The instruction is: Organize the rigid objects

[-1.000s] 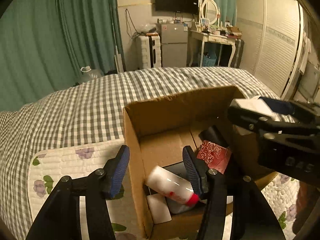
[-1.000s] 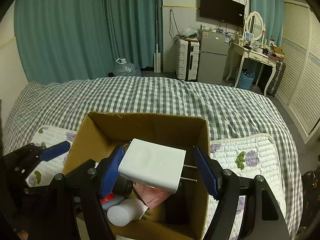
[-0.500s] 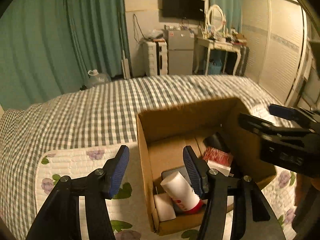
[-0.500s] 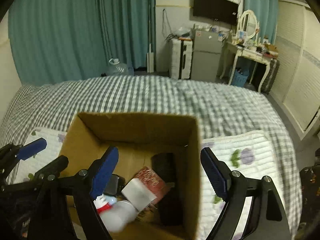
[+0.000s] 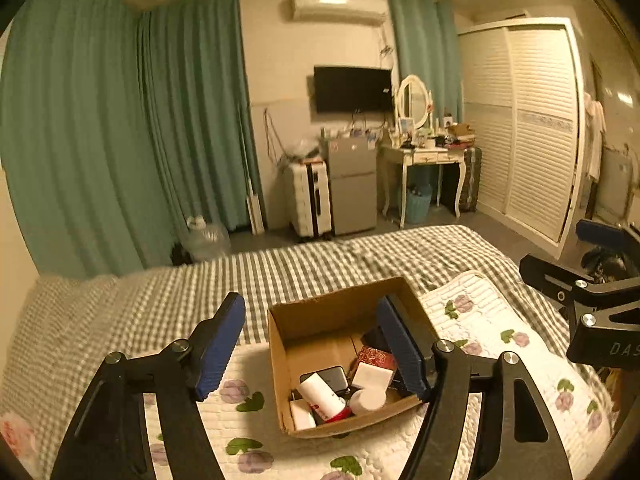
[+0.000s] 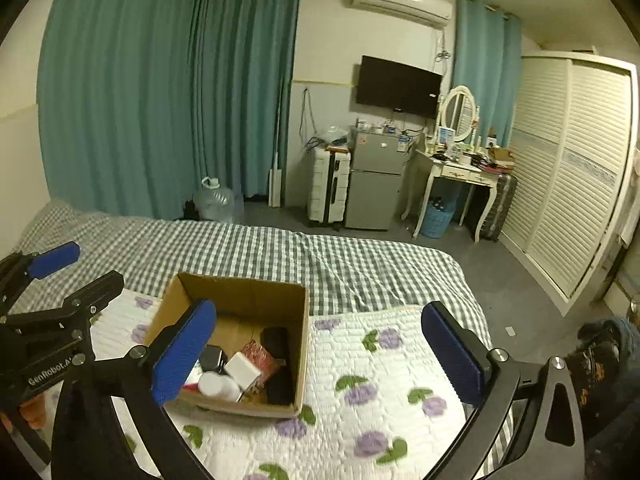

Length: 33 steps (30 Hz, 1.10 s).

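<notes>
Both tools held high above the bed; left gripper (image 5: 312, 344) and right gripper (image 6: 320, 354) spread wide, grasping nothing. The cardboard box (image 6: 244, 288) sits on the floral quilt (image 6: 400, 380), holding the sorted items: white charger block (image 6: 241, 369), red-capped white bottle (image 5: 323, 394), red patterned packet (image 5: 374, 357), dark items, not clearly identifiable. The step appears to be withdrawal; done well, lift straight clear of the rim, without nudging the box.
</notes>
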Each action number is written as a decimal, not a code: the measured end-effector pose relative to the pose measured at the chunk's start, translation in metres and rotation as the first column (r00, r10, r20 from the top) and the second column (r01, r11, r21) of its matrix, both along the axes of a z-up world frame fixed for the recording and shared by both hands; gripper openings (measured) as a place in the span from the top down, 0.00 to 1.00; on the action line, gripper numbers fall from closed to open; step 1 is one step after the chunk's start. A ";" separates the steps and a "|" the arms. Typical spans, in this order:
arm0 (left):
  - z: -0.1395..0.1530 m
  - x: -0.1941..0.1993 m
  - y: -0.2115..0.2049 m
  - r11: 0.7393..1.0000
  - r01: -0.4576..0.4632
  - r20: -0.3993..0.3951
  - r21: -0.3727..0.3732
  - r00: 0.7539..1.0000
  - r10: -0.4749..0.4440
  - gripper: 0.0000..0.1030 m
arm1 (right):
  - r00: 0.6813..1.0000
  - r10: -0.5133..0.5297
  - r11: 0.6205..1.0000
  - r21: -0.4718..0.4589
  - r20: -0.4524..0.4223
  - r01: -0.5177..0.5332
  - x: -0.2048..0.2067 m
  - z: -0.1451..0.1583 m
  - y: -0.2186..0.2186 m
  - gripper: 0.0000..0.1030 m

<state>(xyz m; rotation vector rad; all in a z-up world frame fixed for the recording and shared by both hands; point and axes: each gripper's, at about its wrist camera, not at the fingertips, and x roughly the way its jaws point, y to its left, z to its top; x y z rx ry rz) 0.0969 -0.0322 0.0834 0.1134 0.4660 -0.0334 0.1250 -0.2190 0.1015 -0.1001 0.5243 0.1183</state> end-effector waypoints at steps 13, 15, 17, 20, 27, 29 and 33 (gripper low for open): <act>-0.010 -0.068 -0.001 0.991 -0.079 0.040 -0.105 0.996 0.084 0.26 | 0.995 0.020 1.000 0.005 0.095 -0.021 -0.078 -0.012 -0.008 0.00; -0.026 -0.074 0.004 0.988 -0.123 0.048 -0.091 0.991 0.128 0.26 | 0.995 0.017 0.999 0.033 0.101 -0.021 -0.081 -0.029 -0.007 0.00; -0.042 -0.075 0.008 0.987 -0.142 0.044 -0.081 0.988 0.146 0.26 | 0.998 0.018 0.999 0.042 0.063 -0.021 -0.078 -0.045 -0.005 0.00; -0.059 -0.071 0.010 0.987 -0.141 0.019 -0.071 0.990 0.143 0.26 | 0.998 0.015 1.000 0.019 0.063 -0.016 -0.080 -0.060 0.001 0.00; -0.068 -0.078 0.015 0.984 -0.149 0.006 -0.092 0.989 0.150 0.26 | 0.999 0.004 0.999 0.034 0.042 -0.006 -0.082 -0.076 0.006 0.00; -0.070 -0.079 0.015 0.986 -0.148 0.010 -0.080 0.989 0.149 0.26 | 0.999 0.002 0.999 0.036 0.035 -0.003 -0.080 -0.079 0.005 0.00; -0.075 -0.081 0.016 0.986 -0.149 -0.008 -0.076 0.989 0.149 0.26 | 1.000 0.004 0.999 0.035 0.026 -0.005 -0.079 -0.081 0.007 0.00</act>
